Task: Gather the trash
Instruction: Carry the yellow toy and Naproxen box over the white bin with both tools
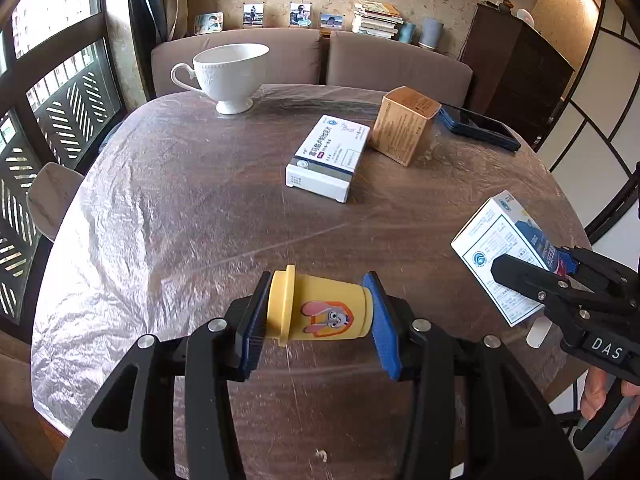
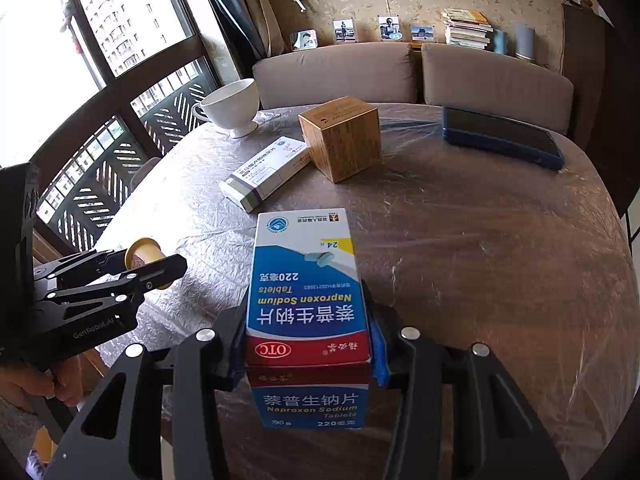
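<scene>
Yellow cup, printed with a rabbit, lies sideways clamped end to end in the left gripper jaws above the worktop near edge. The right gripper jaws grip a Naproxen Sodium box. Farther off lie a white medicine box, a brown carton, a teacup and a tablet.

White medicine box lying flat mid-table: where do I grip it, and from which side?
Both grippers are full now. Once one is free, come from above the white medicine box and close the jaws across its two long sides; it lies flat, and the brown carton crowds its far end.
</scene>
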The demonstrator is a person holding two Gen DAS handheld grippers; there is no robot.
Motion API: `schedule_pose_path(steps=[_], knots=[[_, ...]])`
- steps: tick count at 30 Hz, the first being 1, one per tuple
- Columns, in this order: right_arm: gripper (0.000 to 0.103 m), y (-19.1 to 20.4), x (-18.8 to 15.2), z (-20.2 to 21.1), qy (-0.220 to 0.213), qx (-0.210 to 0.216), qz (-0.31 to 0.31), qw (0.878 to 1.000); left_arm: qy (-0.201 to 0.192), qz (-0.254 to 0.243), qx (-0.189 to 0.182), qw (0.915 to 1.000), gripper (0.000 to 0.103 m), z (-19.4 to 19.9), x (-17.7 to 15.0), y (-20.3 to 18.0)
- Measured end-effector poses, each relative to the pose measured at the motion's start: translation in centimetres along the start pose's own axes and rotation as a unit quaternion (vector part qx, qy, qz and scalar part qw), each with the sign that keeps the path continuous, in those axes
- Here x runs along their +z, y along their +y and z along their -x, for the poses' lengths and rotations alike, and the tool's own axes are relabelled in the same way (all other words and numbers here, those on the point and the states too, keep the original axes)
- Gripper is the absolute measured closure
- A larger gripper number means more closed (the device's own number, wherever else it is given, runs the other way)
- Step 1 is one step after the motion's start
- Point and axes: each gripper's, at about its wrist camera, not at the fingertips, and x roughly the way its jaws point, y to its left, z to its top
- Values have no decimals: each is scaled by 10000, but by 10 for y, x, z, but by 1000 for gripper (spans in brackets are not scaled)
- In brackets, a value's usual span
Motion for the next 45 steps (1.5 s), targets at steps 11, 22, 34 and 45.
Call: schedule_pose_path(steps=[11, 22, 34, 45], knots=[[57, 12, -19, 15, -23, -137, -167, 9998, 1, -65, -185, 9998, 56, 16, -16, -1], [57, 23, -35, 24, -52, -351, -339, 9988, 27, -288, -422, 9987, 56, 25, -29, 2], [57, 34, -59, 48, -186, -581, -505, 9969, 40, -637, -755, 9951, 56, 35, -43, -12], [57, 39, -93, 86, -299, -312, -247, 9988, -68, -538, -582, 9968, 56, 64, -75, -36]])
